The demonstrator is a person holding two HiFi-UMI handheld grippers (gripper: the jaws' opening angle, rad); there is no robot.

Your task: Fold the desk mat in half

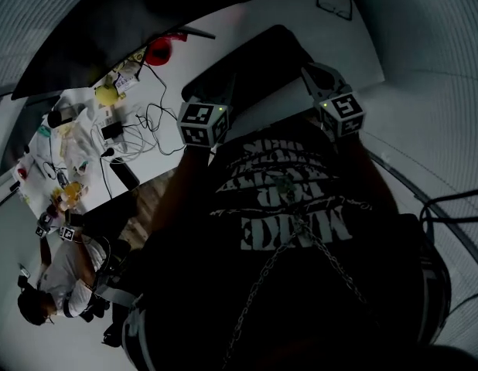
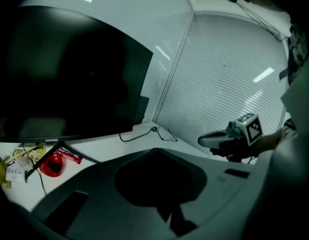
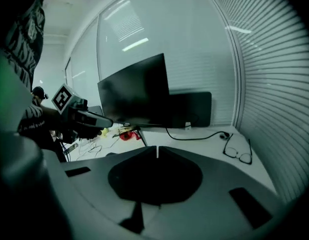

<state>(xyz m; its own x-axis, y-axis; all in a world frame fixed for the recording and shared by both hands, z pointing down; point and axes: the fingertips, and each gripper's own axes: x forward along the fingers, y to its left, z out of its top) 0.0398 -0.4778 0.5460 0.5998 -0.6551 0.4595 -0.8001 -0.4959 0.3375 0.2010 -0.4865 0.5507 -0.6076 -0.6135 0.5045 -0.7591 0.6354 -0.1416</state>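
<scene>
Dim light over a white desk [image 1: 343, 41]: your left gripper [image 2: 157, 150] and right gripper [image 3: 157, 151] hang above it, each with its jaws together and nothing between them. Just beyond them the dark desk mat [image 1: 258, 52] appears to lie flat and unfolded, with a monitor [image 1: 131, 14] behind. Folding looks not yet begun; next you likely need to part the jaws, drop to one mat edge and pinch it.

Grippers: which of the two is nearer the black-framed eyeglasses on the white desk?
The right gripper: the black-framed eyeglasses lie beyond it to its right, while the left gripper is on its other side, farther from them.
</scene>
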